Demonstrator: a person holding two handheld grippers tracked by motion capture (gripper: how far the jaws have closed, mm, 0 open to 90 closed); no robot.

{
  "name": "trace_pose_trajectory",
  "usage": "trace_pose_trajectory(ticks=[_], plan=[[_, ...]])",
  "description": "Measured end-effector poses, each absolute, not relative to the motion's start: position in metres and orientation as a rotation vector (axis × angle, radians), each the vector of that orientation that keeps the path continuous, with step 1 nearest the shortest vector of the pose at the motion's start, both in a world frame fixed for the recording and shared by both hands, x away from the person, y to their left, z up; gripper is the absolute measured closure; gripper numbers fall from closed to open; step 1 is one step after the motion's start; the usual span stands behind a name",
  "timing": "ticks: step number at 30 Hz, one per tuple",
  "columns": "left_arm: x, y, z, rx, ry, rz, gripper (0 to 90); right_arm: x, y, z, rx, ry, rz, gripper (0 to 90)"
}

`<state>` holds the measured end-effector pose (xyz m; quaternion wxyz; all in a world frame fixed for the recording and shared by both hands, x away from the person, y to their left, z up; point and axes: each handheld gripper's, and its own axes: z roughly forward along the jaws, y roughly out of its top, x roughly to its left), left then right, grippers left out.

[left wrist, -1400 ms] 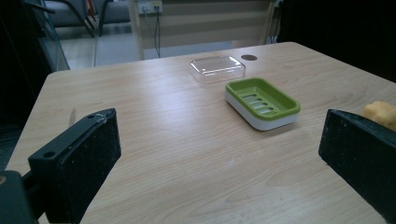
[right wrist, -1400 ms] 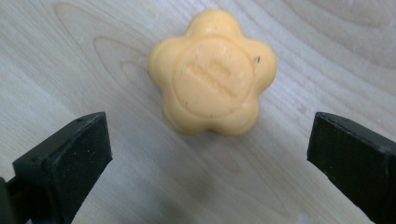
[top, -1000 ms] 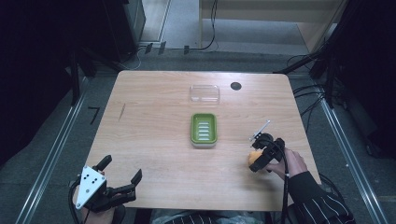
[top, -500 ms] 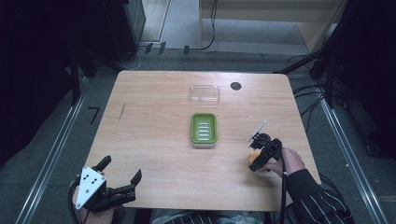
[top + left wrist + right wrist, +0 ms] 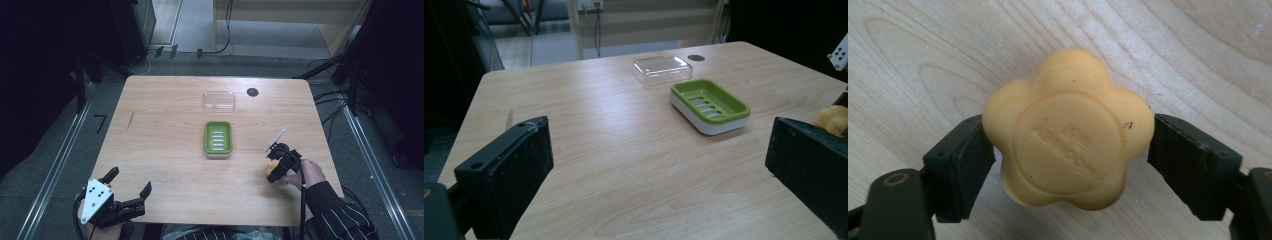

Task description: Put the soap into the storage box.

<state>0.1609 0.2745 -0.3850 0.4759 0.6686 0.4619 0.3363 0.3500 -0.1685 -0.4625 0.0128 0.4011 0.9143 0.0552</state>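
pale wooden table (image 5: 170,150); lower right, right gripper (image 5: 1068,150) jaws just closing, clamped on yellow flower-shaped soap (image 5: 1068,130); left gripper (image 5: 125,197) apart.

high: overhead, forward-down | left: low, far | right: close | shared: table (image 5: 165,150)

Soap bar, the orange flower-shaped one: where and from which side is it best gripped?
Across its scalloped rim, from above: the soap bar lies flat on the table, so only its edges offer opposed faces. The right tool, just closing, has its pads there.
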Motion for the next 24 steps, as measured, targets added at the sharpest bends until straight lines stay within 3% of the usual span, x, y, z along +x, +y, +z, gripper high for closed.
trace_pose_trajectory(ticks=[24], plan=[[0.1606, 0.2746, -0.3848, 1.634, 1.130, 0.821, 0.0, 0.3438, -0.1683, -0.4661, 1.222, 2.835, 0.128, 28.9]])
